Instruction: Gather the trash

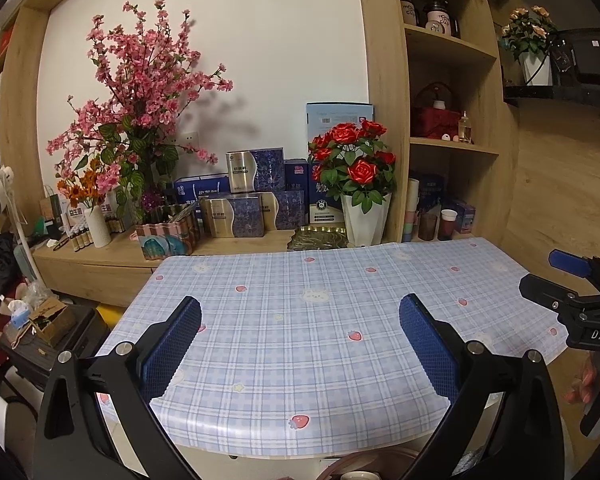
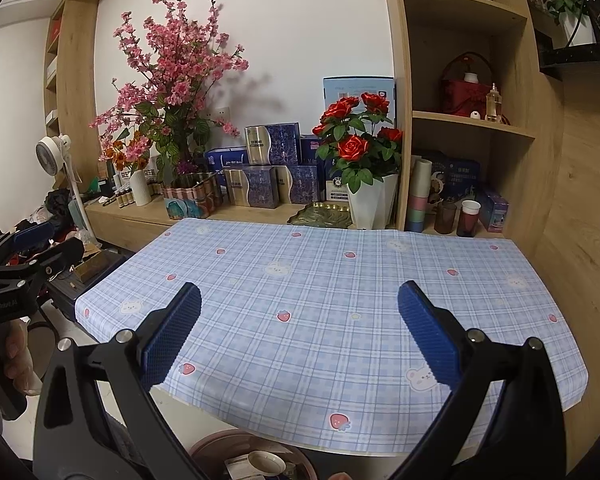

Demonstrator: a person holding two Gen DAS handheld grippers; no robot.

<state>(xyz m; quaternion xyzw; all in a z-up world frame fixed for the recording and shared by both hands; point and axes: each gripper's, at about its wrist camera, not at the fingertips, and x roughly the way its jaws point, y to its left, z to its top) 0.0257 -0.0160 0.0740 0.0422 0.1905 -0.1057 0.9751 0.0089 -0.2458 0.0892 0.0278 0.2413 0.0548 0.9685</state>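
Observation:
My left gripper (image 1: 300, 316) is open and empty above the near edge of the table (image 1: 300, 360) with the blue plaid cloth. My right gripper (image 2: 300, 304) is open and empty above the same table (image 2: 340, 340). A round brownish bin (image 2: 252, 458) sits on the floor below the table's near edge, holding a white cup lid and paper scraps; its rim shows in the left wrist view (image 1: 364, 466). No loose trash shows on the cloth. The right gripper shows at the right edge of the left view (image 1: 556, 276), the left gripper at the left edge of the right view (image 2: 44, 244).
A wooden sideboard behind the table carries blue boxes (image 2: 268, 172), a red rose pot (image 2: 364, 168), a pink blossom vase (image 2: 172, 100) and a green leaf tray (image 2: 324, 216). Shelves with cups (image 2: 464, 216) stand at right. A fan (image 2: 52, 156) and clutter stand at left.

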